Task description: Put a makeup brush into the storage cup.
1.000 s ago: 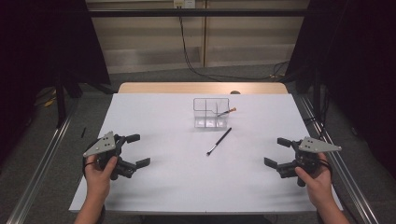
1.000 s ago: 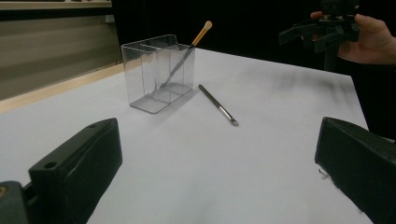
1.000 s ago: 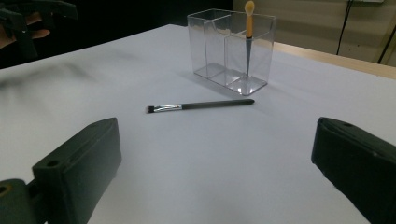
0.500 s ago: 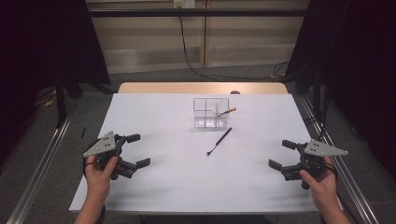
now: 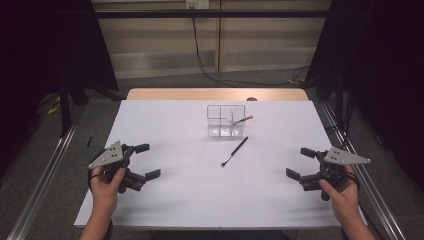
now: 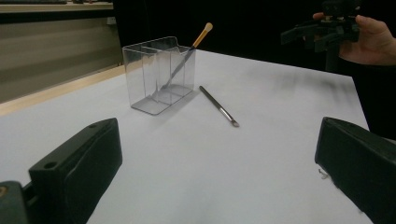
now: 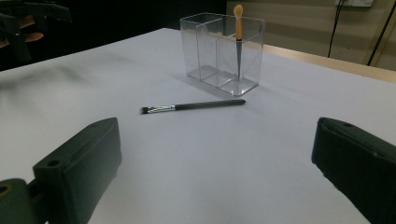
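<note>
A clear plastic organizer (image 5: 226,120) (image 6: 158,74) (image 7: 223,52) with several compartments stands at the table's far middle. A brush with an orange tip (image 5: 242,120) (image 6: 187,55) (image 7: 238,37) leans in its right compartment. A black brush (image 5: 235,151) (image 6: 218,105) (image 7: 191,106) lies flat on the white table (image 5: 200,200) in front of it. My left gripper (image 5: 146,161) is held open at the near left, nothing between its jaws. At the near right my right gripper (image 5: 301,163) is open and empty too; it also appears far off in the left gripper view (image 6: 322,29).
Metal rails (image 5: 45,170) run along both table sides. A wooden strip (image 5: 215,94) borders the far edge. Black curtains hang left and right, and cables trail on the floor behind.
My right gripper has drifted right and slightly nearer the front edge. The left gripper and both brushes have stayed put.
</note>
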`<move>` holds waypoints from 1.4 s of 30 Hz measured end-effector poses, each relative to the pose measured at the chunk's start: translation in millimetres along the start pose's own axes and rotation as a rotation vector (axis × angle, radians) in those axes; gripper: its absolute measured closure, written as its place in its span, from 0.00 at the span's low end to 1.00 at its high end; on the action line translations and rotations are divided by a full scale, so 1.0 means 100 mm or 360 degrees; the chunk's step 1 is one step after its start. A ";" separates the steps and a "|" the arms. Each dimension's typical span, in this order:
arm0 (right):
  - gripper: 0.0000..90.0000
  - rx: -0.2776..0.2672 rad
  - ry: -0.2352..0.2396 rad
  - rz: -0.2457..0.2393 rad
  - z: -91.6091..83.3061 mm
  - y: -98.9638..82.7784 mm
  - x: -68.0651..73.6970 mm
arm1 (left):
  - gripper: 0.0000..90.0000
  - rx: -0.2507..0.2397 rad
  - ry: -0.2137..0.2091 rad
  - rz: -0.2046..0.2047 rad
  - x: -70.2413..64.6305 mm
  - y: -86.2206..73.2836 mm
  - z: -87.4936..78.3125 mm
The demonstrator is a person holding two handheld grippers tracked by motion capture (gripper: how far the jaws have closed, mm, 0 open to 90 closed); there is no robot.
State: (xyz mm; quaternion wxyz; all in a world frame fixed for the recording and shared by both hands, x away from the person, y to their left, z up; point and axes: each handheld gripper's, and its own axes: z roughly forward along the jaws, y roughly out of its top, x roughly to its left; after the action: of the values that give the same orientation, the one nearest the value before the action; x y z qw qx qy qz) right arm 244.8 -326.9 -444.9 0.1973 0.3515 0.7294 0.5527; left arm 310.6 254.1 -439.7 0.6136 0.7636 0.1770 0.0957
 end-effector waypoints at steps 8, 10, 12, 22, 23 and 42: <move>0.01 -0.0013 0.0005 -0.0027 0.08 0.10 0.00 | 0.01 -0.0002 0.0004 0.0003 0.02 -0.01 -0.02; 0.01 -0.0019 0.0010 -0.0029 0.11 0.12 -0.01 | 0.01 -0.0006 0.0012 -0.0001 0.02 -0.01 -0.04; 0.01 -0.0015 0.0018 -0.0024 0.15 0.14 -0.01 | 0.01 -0.0011 0.0010 -0.0011 0.03 -0.02 -0.03; 0.01 -0.0035 0.0062 -0.0042 0.36 0.25 0.01 | 0.01 -0.0016 0.0002 -0.0002 0.02 0.01 0.01; 0.01 -0.0035 0.0068 -0.0045 0.38 0.26 0.01 | 0.01 -0.0017 0.0002 0.0001 0.03 0.01 0.01; 0.01 -0.0056 0.0116 -0.0046 0.64 0.37 0.06 | 0.01 -0.0021 -0.0011 0.0011 0.02 0.02 0.02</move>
State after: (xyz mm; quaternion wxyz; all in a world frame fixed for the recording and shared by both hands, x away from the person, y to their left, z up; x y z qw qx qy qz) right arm 295.0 -275.2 -429.3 0.1846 0.3170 0.7312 0.5751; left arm 313.7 253.0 -438.8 0.6189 0.7604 0.1718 0.0964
